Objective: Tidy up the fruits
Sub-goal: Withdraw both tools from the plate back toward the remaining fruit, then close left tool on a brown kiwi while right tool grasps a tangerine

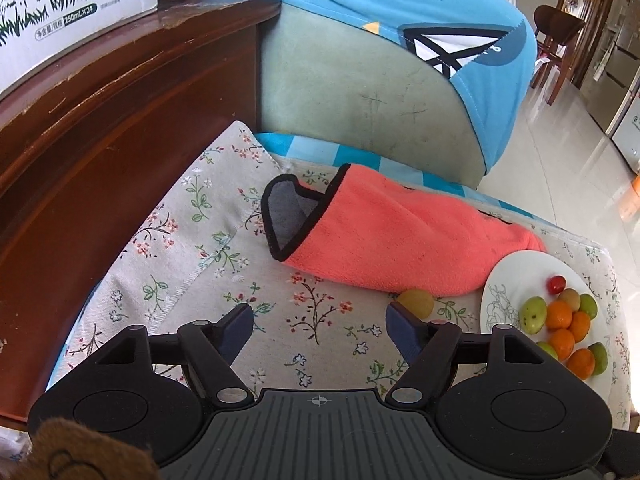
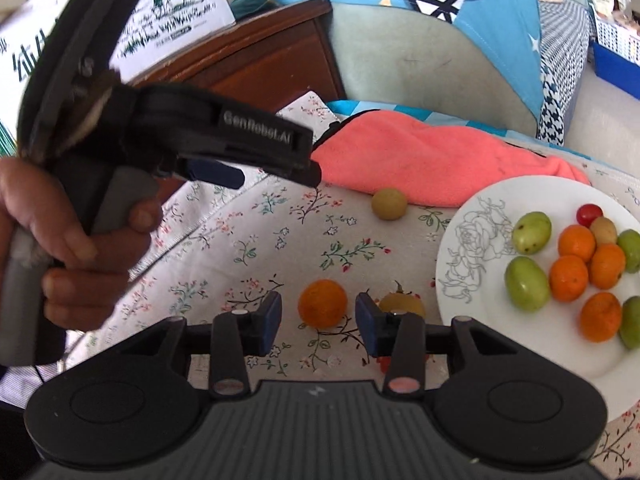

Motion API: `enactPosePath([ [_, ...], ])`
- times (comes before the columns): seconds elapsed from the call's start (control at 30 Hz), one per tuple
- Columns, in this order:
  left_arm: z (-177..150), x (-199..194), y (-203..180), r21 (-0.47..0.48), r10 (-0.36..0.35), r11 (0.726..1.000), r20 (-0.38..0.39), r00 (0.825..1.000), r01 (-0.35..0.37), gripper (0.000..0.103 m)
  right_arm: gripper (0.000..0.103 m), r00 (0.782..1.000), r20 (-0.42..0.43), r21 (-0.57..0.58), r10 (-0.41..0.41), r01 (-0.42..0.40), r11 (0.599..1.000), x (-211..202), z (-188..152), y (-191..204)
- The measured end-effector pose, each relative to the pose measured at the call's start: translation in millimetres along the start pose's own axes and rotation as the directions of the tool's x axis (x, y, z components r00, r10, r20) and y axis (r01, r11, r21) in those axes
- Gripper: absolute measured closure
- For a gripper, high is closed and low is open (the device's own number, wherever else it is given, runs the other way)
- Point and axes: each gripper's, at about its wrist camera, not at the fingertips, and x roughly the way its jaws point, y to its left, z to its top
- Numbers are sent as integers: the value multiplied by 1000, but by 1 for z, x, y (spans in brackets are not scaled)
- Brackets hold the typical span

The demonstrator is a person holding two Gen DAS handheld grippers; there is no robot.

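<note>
Floral-printed cloth is spread over the work surface, with a white plate as the landmark. On the plate are counted five oranges, five green fruits, one red cherry tomato and one brownish fruit. Left of the plate, three fruits are left loose: a single orange framed between the parted, untouching fingers of the right gripper, a yellowish fruit half hidden behind its right finger, and a yellow-green fruit below a coral towel. The left gripper is held wide apart, empty, left of the plate.
</note>
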Motion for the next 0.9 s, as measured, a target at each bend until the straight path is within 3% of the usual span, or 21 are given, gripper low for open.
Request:
enactPosePath([
  [0.3, 2, 8, 0, 11, -12, 1000, -12, 1000, 12, 29, 61, 999, -3, -47, -52, 51, 998, 19, -2, 8],
  [0.4, 1, 10, -1, 18, -15, 1000, -13, 1000, 15, 29, 71, 998, -14, -62, -57, 56, 997, 25, -3, 11],
  [0.5, 1, 13, -4, 31, -21, 999, -12, 1000, 22, 30, 71, 998, -8, -67, -56, 55, 996, 25, -4, 11],
  [0.9, -1, 27, -21, 58, -81, 995, 5, 997, 81, 32, 71, 997, 71, 91, -11, 5, 996, -25, 7, -20],
])
